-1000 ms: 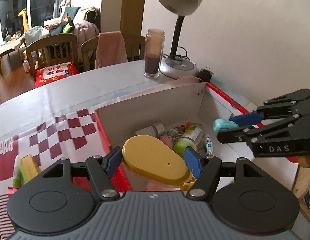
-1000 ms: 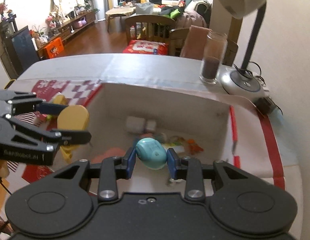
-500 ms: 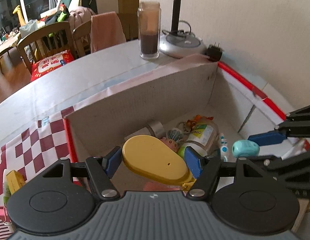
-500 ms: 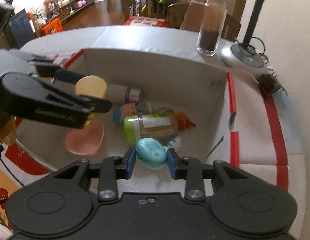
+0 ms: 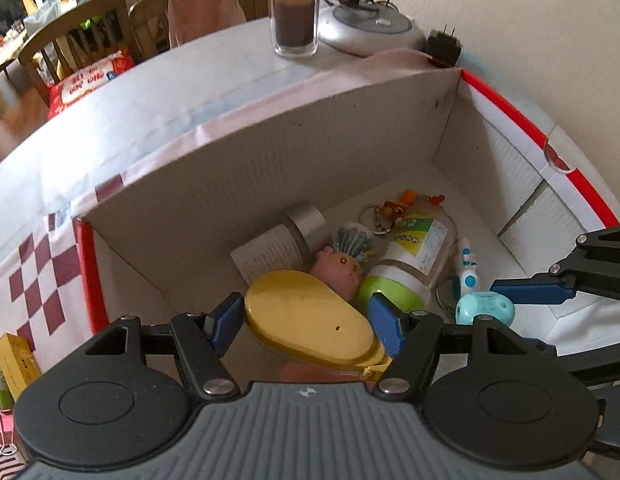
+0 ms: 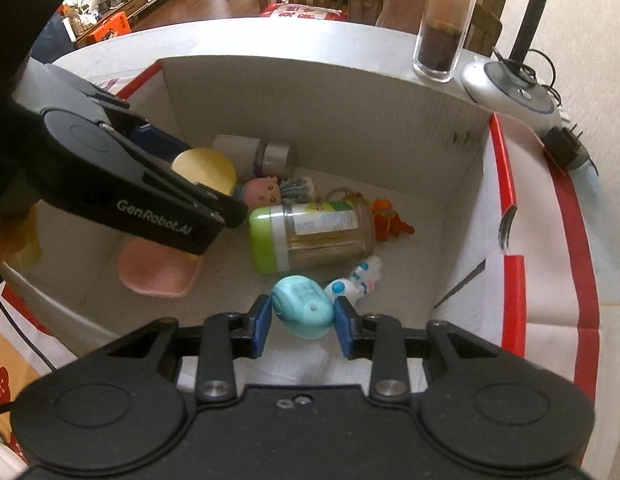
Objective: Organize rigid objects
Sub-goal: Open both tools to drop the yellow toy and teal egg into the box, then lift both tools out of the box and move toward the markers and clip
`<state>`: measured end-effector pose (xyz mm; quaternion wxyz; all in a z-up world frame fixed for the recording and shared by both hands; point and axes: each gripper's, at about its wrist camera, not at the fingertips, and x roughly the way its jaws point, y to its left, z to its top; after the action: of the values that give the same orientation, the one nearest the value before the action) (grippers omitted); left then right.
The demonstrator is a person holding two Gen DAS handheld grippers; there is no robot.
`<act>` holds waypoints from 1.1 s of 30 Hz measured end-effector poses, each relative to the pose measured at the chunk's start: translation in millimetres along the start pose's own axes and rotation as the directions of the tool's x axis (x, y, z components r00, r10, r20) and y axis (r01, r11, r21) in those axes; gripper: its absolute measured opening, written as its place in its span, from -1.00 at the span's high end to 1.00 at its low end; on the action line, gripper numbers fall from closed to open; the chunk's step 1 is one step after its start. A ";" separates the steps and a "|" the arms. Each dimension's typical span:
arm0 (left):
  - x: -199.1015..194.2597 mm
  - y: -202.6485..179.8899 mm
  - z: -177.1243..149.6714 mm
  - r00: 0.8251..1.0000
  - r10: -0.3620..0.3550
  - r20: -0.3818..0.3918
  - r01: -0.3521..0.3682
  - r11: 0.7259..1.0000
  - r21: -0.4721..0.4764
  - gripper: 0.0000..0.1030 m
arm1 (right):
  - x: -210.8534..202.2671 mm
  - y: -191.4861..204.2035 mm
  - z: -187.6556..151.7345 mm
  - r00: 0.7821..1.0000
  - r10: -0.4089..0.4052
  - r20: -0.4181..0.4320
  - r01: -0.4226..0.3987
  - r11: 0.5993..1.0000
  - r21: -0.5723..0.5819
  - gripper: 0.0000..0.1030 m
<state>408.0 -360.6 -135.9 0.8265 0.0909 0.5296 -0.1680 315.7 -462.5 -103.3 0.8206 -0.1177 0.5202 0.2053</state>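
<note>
step: drop into box | left tongs clenched on yellow case | right tongs clenched on teal toy | next: release both, jar at 12 o'clock

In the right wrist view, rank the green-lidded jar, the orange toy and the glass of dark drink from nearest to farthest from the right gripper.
1. Green-lidded jar, lying in the box just ahead of the right gripper.
2. Orange toy, beyond the jar's base, to the right.
3. Glass of dark drink, outside the box, on the table behind it.
</note>
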 end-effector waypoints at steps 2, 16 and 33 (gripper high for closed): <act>3.4 -1.0 0.0 1.000 0.002 -0.020 -0.002 1.000 0.005 -0.33 | 1.7 -0.8 -0.2 1.000 0.005 -0.004 -0.005 1.000 0.006 0.36; 8.7 -6.5 -1.8 0.998 0.008 -0.058 -0.007 0.999 0.031 -0.32 | 1.3 -2.9 -1.2 1.000 0.013 -0.009 -0.012 1.000 0.023 0.30; -35.5 5.0 -13.4 0.995 -0.057 0.077 0.060 0.998 -0.032 -0.36 | -29.7 3.8 1.6 0.998 0.008 0.065 -0.010 0.999 0.033 -0.22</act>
<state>385.0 -345.1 -109.4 0.8422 0.0547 0.5029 -0.1866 304.2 -464.8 -75.7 0.8379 -0.0948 0.4973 0.2039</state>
